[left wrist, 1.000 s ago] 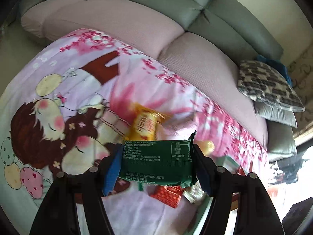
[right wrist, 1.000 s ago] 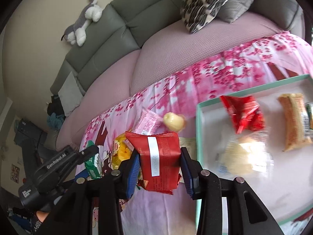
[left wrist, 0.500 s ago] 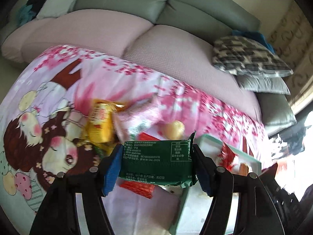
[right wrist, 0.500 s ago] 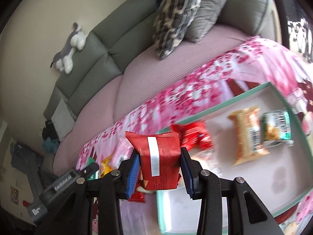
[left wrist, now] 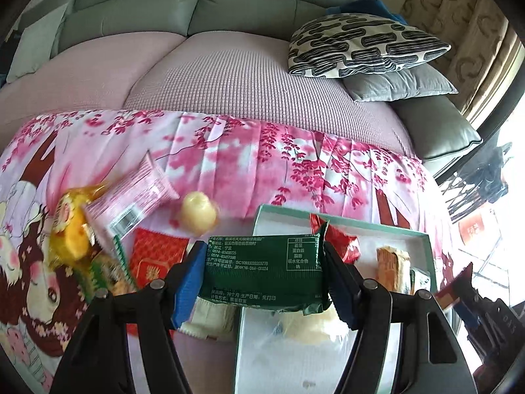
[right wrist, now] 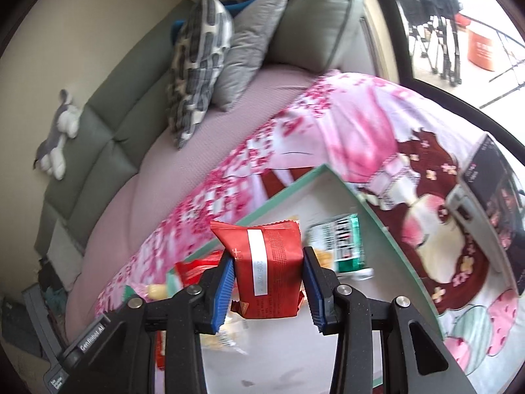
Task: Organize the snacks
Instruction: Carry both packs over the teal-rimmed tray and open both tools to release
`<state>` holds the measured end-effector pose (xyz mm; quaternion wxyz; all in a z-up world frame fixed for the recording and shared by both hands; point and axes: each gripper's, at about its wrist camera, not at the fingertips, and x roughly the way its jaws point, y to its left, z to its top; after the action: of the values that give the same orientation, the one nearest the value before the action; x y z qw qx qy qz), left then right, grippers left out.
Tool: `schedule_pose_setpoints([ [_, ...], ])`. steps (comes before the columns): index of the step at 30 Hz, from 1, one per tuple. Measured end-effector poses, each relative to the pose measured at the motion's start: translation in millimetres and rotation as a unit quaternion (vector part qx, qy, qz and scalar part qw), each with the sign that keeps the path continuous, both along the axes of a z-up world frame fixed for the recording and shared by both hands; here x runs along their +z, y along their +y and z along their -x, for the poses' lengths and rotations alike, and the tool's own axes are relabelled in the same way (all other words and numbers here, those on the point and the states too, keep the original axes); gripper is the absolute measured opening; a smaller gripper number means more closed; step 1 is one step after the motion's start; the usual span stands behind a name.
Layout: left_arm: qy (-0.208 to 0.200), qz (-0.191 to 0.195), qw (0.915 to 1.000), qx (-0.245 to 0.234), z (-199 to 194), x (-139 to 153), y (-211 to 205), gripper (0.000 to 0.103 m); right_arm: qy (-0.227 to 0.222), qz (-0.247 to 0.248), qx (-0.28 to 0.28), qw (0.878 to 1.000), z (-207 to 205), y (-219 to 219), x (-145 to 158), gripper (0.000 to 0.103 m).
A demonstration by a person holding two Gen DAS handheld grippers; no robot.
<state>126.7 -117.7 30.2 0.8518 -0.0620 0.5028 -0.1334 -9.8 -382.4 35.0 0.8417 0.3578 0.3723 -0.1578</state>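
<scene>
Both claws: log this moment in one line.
left claw: shut on green packet | right claw: shut on red packet | both above teal tray | phase: carrying to tray

A patterned pillow (left wrist: 364, 44) lies on a grey cushion (left wrist: 398, 82); a plush toy (right wrist: 57, 138) tops the sofa (left wrist: 210, 69).

Two close downward wrist views — shared tray (left wrist: 344, 225).

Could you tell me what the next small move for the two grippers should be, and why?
Probably lower both over the tray and let go. The left gripper is shut on a green packet above the tray's near-left corner, and the right gripper is shut on a red packet above the tray floor, where other snacks already lie.
</scene>
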Motion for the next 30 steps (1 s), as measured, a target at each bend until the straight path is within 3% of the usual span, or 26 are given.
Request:
schedule_pose_setpoints([
  [8, 0.021, -0.007, 0.9996, -0.014, -18.2, -29.9, -19.3, 0.070, 0.053, 0.013, -0.015, 0.998, 3.6, -13.9, -17.8, 0.042],
  [11, 0.010, -0.022, 0.9995, -0.021, -16.1, -30.1, -26.7, 0.070, 0.059, 0.017, -0.013, 0.998, 2.9, -12.6, -19.4, 0.042],
  [15, 0.018, -0.011, 0.9992, -0.034, -13.2, -30.7, -33.4, 0.070, 0.069, 0.019, -0.013, 0.997, 0.9, -11.9, -21.9, 0.042],
  [18, 0.010, -0.030, 0.9987, -0.039, -10.8, -31.7, -41.2, 0.070, 0.075, 0.018, -0.013, 0.997, 0.5, -12.8, -24.2, 0.042],
  [26, 0.027, -0.014, 0.9982, -0.051, -6.8, -35.6, -49.7, 0.070, 0.090, 0.013, -0.005, 0.996, -3.1, -11.9, -32.8, 0.043],
  [30, 0.036, -0.026, 0.9977, -0.051, -5.8, -43.8, -55.5, 0.070, 0.096, 0.013, -0.002, 0.995, -4.1, -10.8, -35.5, 0.044],
])
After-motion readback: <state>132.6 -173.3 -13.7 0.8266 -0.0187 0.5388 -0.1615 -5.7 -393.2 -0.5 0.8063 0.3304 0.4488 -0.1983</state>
